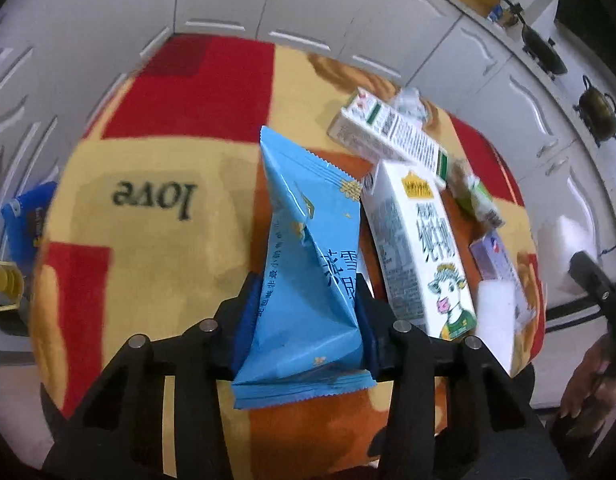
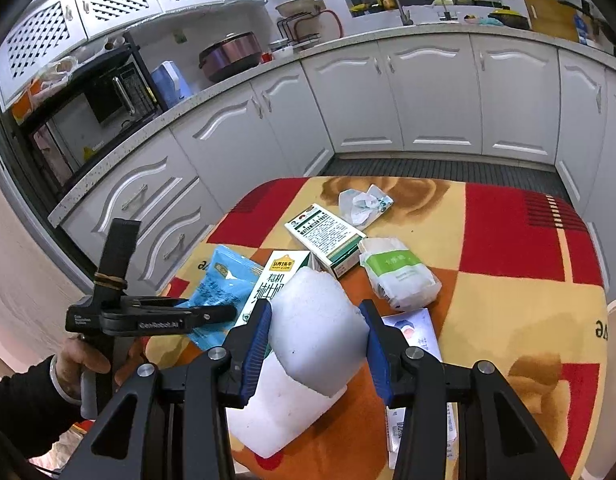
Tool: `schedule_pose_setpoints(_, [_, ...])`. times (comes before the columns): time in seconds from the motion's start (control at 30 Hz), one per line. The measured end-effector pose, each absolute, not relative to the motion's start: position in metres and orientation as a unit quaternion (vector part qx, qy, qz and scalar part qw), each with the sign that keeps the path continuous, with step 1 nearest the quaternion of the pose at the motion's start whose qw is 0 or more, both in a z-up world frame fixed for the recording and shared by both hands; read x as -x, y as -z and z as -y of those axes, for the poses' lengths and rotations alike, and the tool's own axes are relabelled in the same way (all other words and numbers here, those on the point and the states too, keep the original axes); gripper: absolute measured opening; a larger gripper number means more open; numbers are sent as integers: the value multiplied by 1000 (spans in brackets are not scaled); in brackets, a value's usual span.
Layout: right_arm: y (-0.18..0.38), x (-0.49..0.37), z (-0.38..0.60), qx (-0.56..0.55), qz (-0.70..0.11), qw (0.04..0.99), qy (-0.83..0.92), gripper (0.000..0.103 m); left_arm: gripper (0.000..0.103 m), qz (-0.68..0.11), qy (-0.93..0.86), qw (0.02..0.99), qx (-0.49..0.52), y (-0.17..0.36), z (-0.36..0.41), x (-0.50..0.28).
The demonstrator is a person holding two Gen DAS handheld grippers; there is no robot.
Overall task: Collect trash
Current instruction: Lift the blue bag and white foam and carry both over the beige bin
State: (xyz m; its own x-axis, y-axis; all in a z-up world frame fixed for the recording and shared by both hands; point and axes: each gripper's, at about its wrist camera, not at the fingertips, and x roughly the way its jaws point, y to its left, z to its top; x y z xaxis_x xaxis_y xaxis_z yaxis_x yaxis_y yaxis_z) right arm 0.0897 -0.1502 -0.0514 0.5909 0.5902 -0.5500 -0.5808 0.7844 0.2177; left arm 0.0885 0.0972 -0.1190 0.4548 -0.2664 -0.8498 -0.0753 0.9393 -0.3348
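Meanwhile left claw (image 1: 306, 312) grips blue wrapper (image 1: 308, 264); right claw (image 2: 318, 332) clamps foam block (image 2: 316, 328); milk carton (image 1: 420, 248) beside.

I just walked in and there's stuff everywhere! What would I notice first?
First, the shiny blue snack wrapper, pinched in the left gripper right up close. Next, the white foam block, squeezed in the right gripper over the bright red, yellow and orange tablecloth. Behind them lies a pile of trash: a milk carton with a cartoon cow, and a green-and-white box beyond it.
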Motion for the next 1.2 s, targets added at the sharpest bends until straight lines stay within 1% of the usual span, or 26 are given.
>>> schedule_pose_setpoints(0.2, [45,-85,162,-17,-299,898,-322,43,41,-484,60,860,150,80,-98,-88])
schedule_pose_setpoints(0.47, [34,-77,179,-23,-282,908,-308,43,41,-450,79,883,107,38,-66,-90])
schedule_pose_setpoints(0.8, [24,-68,212,-34,-265,922,-281,43,41,-436,107,892,59,16,-3,-97])
schedule_pose_setpoints(1.2, [23,-60,289,-66,-256,941,-211,43,41,-422,152,894,9,-7,80,-105])
